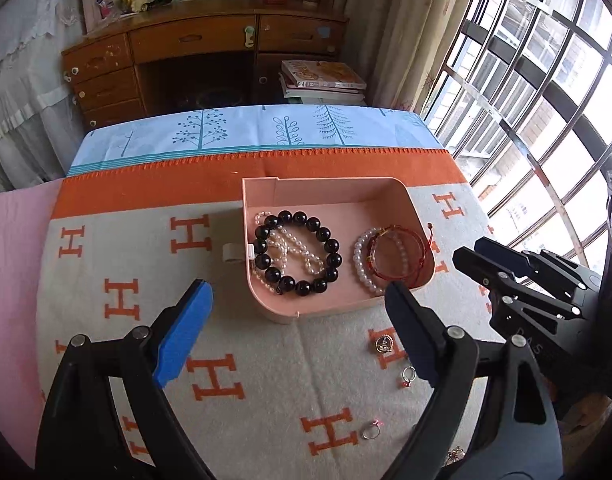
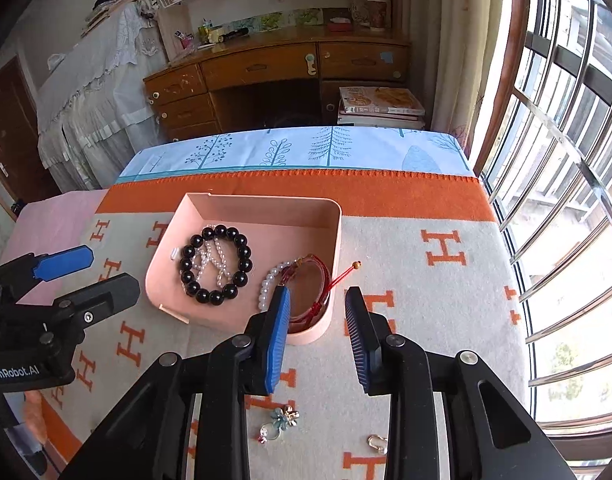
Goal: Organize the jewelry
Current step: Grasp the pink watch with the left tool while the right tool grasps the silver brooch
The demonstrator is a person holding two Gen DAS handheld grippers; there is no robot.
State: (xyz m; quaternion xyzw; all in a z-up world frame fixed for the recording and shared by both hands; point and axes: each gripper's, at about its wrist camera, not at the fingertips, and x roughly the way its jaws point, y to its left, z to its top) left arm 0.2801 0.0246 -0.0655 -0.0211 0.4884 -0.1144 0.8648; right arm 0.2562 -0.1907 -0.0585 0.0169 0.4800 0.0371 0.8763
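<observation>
A pink tray (image 1: 330, 190) (image 2: 241, 208) sits on the blanket. It holds a black bead bracelet (image 1: 297, 252) (image 2: 215, 264), a pearl strand (image 1: 289, 248) inside that ring, a white pearl bracelet (image 1: 362, 264) (image 2: 267, 284) and a red cord bracelet (image 1: 402, 256) (image 2: 322, 276). My left gripper (image 1: 297, 320) is open and empty, just before the tray's near edge. My right gripper (image 2: 318, 336) is open and empty at the tray's near right corner. Loose on the blanket lie a gold charm (image 1: 384, 345), a red-stone ring (image 1: 408, 376), a pink-stone ring (image 1: 372, 431), a flower brooch (image 2: 281, 420) and a small clasp piece (image 2: 378, 442).
The orange-and-grey H-pattern blanket (image 1: 265, 360) covers the table, with a blue tree-print cloth (image 1: 245, 128) beyond it. A wooden desk (image 1: 193, 60), stacked books (image 1: 326, 80) and a barred window (image 1: 546, 100) lie behind and to the right.
</observation>
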